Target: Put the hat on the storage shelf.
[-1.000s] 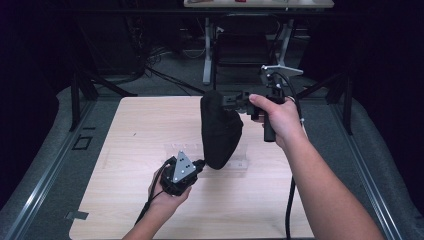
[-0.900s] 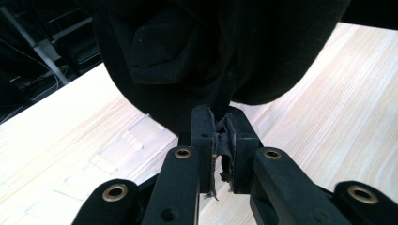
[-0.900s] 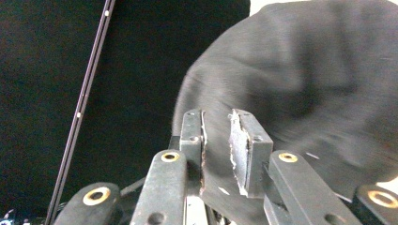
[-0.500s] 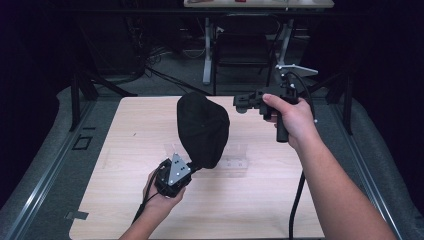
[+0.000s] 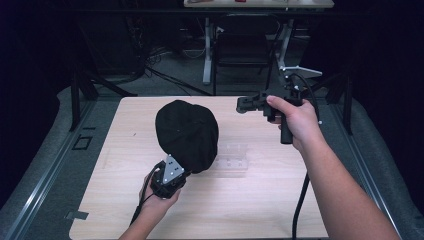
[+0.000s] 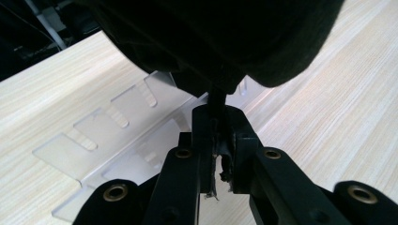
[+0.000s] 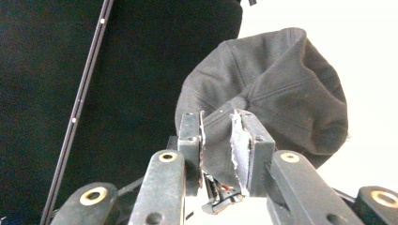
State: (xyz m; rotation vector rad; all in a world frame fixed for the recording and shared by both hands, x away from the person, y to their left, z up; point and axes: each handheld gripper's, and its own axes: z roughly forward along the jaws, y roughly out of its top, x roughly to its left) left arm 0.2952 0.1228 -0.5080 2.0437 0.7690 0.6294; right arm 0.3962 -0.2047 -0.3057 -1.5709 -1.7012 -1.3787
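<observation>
Black cap (image 5: 187, 134), table (image 5: 280, 210) centre, clenched at 6 o'clock edge by left tongs (image 6: 218, 140); right tongs (image 7: 217, 140) at 2 o'clock released, empty; risk: thin single-edge grip slipping, cap dropping.

Light wooden table (image 5: 260, 200) with pale straight grain. 1 clear plastic rack (image 5: 231, 157) with slots lies flat on it, near the middle.
</observation>
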